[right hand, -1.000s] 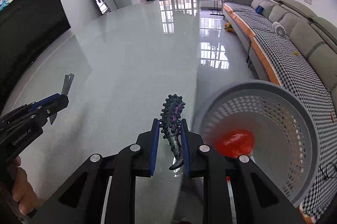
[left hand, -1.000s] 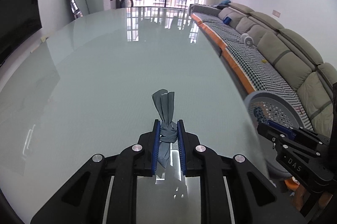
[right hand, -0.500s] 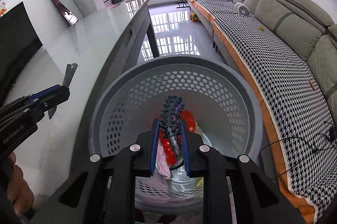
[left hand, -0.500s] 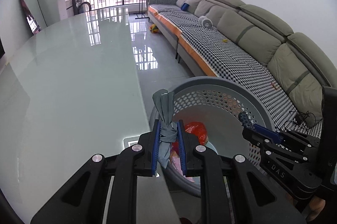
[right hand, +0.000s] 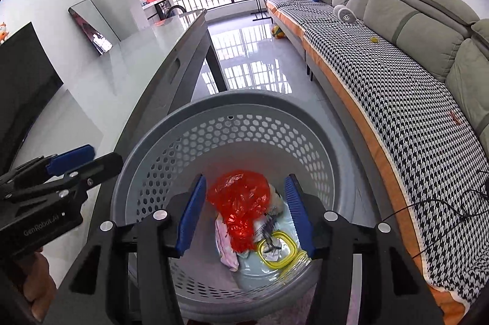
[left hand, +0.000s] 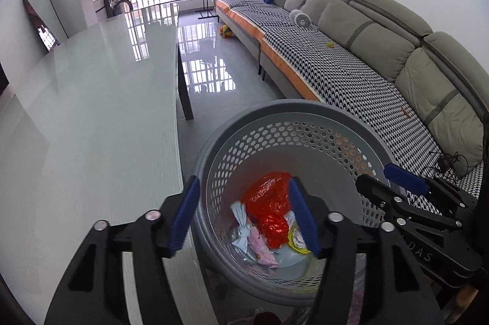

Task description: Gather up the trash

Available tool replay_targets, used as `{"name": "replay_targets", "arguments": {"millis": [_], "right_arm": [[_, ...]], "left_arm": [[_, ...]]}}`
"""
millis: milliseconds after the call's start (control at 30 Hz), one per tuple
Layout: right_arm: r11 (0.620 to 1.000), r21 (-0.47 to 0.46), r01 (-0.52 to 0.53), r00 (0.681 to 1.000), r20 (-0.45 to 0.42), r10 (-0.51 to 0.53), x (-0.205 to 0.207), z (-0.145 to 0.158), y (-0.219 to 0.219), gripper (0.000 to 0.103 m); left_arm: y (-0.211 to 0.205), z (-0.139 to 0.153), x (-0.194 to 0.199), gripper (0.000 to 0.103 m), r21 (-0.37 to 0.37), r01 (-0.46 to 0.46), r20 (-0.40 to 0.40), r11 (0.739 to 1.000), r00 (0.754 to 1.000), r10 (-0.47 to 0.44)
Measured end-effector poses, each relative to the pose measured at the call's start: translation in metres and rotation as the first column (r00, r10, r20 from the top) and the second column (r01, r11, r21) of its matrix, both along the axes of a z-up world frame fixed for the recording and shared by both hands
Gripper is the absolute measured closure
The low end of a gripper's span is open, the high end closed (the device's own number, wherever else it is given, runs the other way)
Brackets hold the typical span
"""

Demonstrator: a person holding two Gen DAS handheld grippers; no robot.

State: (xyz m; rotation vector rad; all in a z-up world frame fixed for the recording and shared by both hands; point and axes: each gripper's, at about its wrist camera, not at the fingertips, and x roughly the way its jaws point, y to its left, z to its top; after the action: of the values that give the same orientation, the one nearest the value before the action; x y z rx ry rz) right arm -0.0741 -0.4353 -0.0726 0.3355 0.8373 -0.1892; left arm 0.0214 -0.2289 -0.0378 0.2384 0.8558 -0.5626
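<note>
Both the left gripper (left hand: 244, 219) and the right gripper (right hand: 244, 216) are held over the grey perforated plastic basket (right hand: 171, 141) just right of the glass-topped table (left hand: 91, 111); their jaws have just been opening and stand apart with nothing between them. The trash lies at the basket's bottom: a crinkled red plastic bag (right hand: 241, 202), pale paper scraps (left hand: 244, 221) and a yellow-rimmed lid (right hand: 276, 251), judged light, soft and easily pinched at a fold. The just-released pieces cannot be made out, and the basket's near wall is hidden behind the fingers.
</note>
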Motion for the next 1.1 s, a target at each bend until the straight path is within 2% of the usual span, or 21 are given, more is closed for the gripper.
{"name": "replay_targets", "arguments": {"millis": [100, 333, 500, 833, 1100], "right_arm": [[1.0, -0.002, -0.001, 1.0, -0.004, 0.001, 0.0, 0.0, -0.001, 0.051], [1.0, -0.019, 0.0, 1.0, -0.013, -0.001, -0.003, 0.001, 0.003, 0.05], [1.0, -0.025, 0.012, 1.0, -0.006, -0.012, -0.006, 0.005, 0.005, 0.041], [0.999, -0.046, 0.017, 1.0, 0.011, -0.016, -0.015, 0.012, 0.016, 0.034], [0.998, -0.057, 0.016, 1.0, 0.009, -0.016, -0.018, 0.014, 0.023, 0.033]], "left_arm": [[-0.001, 0.001, -0.001, 0.039, 0.008, -0.015, 0.008, 1.0, 1.0, 0.015], [0.004, 0.003, -0.004, 0.026, 0.01, -0.034, 0.01, 0.999, 0.999, 0.034], [0.016, 0.006, -0.006, 0.021, 0.002, -0.058, 0.017, 0.998, 0.998, 0.058], [0.034, 0.012, -0.011, 0.01, -0.013, -0.096, 0.036, 0.995, 0.995, 0.097], [0.04, 0.014, -0.015, 0.009, -0.013, -0.109, 0.043, 0.994, 0.993, 0.11]]}}
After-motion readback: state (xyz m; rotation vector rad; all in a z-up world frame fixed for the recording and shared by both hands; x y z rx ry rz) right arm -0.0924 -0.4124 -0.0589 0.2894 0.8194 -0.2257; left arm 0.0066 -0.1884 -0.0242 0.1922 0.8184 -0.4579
